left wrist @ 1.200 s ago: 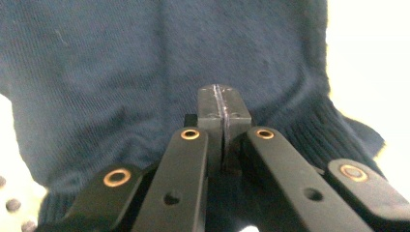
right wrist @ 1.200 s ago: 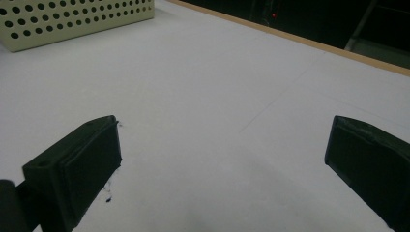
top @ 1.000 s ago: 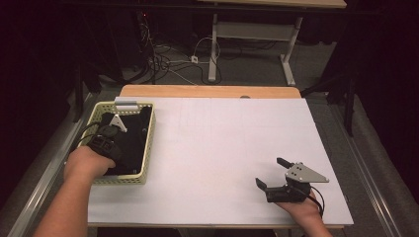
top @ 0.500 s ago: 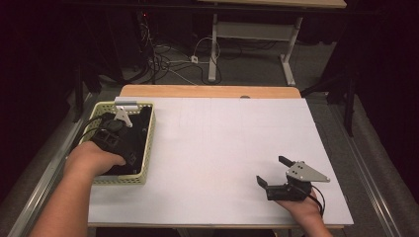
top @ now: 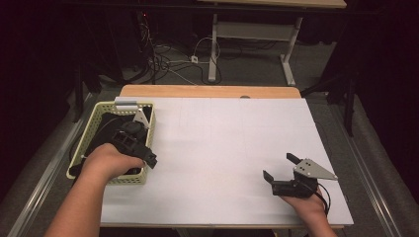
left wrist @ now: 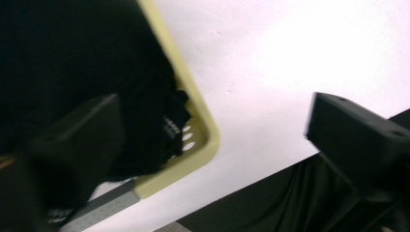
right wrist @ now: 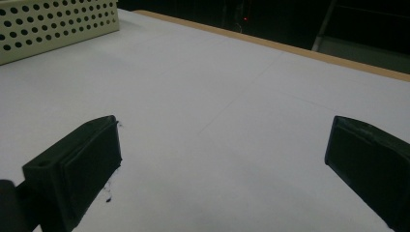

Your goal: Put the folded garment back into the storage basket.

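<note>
A pale yellow perforated basket (top: 149,129) stands at the table's left and holds a heap of black cloth (top: 106,133). My left gripper (top: 142,149) hovers over the basket's right wall near its front corner. Its jaws have just been opening and now stand open, wide apart, with nothing gripped. In the left gripper view the basket's rim (left wrist: 205,126) and the black cloth (left wrist: 72,58) lie below my left gripper (left wrist: 212,140). My right gripper (top: 278,169) rests open on the white table near the front right. In its own view my right gripper (right wrist: 222,159) has only bare table between its jaws.
The white tabletop (top: 232,138) has a wooden strip (top: 207,91) along its far edge. A grey piece (top: 127,103) sits on the basket's far rim. Beyond the table are a desk frame (top: 252,32) and cables (top: 168,54) on the floor. The basket's wall (right wrist: 48,24) shows in the right gripper view.
My left gripper has moved right and up, from deep over the black cloth to the basket's right wall, and its jaws have opened. The right gripper has stayed put.
</note>
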The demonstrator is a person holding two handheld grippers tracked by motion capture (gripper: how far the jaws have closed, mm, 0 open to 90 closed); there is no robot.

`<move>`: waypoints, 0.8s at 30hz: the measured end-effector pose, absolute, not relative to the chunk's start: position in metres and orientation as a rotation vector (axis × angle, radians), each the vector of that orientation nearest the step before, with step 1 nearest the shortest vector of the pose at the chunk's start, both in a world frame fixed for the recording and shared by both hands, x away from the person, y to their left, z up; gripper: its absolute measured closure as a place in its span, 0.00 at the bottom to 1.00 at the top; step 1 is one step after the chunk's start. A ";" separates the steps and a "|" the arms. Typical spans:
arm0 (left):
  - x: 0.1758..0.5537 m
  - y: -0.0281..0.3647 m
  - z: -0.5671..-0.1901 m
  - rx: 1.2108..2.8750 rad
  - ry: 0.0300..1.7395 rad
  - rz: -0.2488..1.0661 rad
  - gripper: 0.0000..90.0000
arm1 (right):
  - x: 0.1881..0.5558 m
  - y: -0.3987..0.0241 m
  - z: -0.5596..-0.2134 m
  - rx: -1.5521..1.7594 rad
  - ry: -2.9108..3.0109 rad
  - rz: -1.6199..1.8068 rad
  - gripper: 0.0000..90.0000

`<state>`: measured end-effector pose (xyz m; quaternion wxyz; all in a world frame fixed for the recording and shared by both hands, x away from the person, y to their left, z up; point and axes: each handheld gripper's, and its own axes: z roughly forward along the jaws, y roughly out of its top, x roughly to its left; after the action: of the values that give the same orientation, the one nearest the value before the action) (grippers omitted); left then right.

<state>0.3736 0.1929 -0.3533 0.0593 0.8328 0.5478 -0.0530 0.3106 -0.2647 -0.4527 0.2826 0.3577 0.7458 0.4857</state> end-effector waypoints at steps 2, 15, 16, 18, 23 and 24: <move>0.376 0.183 -0.353 2.540 1.648 -0.149 0.00 | 0.311 -0.265 -0.453 0.959 1.994 1.299 0.01; 0.391 0.135 -0.370 2.555 1.556 -0.169 0.00 | 0.310 -0.273 -0.455 0.967 1.986 1.303 0.01; 0.391 0.135 -0.370 2.555 1.556 -0.169 0.00 | 0.310 -0.273 -0.455 0.967 1.986 1.303 0.01; 0.393 0.128 -0.377 2.572 1.536 -0.174 0.00 | 0.310 -0.273 -0.455 0.968 1.989 1.305 0.01; 0.393 0.113 -0.403 2.596 1.439 -0.181 0.00 | 0.308 -0.271 -0.457 0.956 2.003 1.319 0.01; 0.393 0.113 -0.403 2.596 1.439 -0.181 0.00 | 0.308 -0.271 -0.457 0.956 2.003 1.319 0.01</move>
<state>0.3931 0.1132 -0.4031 0.0840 0.8699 0.4823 -0.0605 0.3078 -0.2708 -0.4565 0.2763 0.3559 0.7457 0.4909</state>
